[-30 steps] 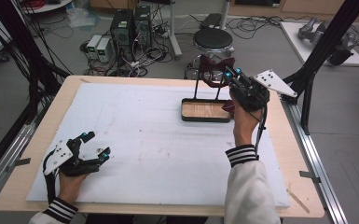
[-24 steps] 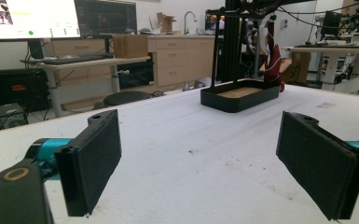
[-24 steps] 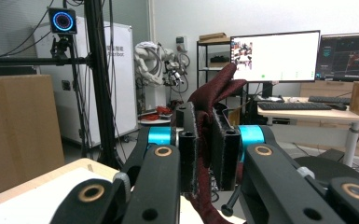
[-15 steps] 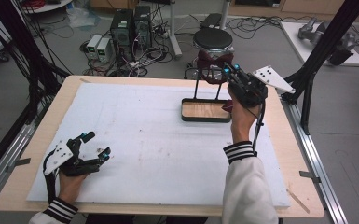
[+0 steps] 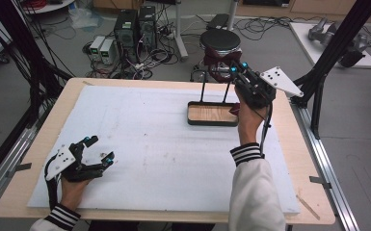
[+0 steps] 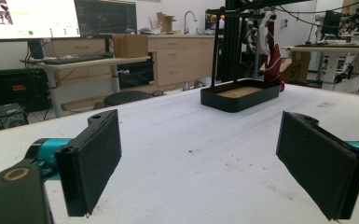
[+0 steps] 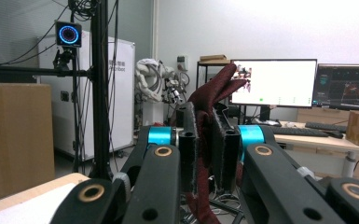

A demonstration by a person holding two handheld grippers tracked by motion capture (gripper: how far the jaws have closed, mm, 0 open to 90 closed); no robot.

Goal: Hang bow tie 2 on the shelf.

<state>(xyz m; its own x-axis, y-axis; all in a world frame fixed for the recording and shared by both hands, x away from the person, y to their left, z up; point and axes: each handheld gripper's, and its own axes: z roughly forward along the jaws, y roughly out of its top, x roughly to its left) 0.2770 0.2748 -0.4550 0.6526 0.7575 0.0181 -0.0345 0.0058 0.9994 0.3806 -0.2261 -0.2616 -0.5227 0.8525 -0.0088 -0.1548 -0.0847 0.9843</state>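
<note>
The right gripper [image 5: 237, 69] is clamping a dark red cloth [image 7: 210, 116] between its nearly shut jaws, holding it up beside the black rack [image 5: 215, 84] that rises from the wood-floored tray [image 5: 211, 114] at the far right of the table [image 5: 38, 139]. In the left gripper view the cloth [image 6: 274, 58] is hanging from the top of the rack's frame and drooping toward the tray's far end. The left gripper [image 5: 98, 149] is resting on the white mat [image 5: 149, 139] at the near left, jaws spread wide and holding nothing, well apart from the tray.

The risks are lying mostly in the cloth's slackness. The pads are pinching just a fold of it, so a pull at an angle could be slipping the fabric out — it would then be dropping into the tray or off the table's far edge. The rack is looking light and tall; if the cloth is snagging on the crossbar while the hand is drawing away, the whole stand could be tipping or sliding along the mat. With the other gripper so far off, nothing is steadying the tray. How securely the cloth sits on the bar — draped or merely touching — I cannot tell.
</note>
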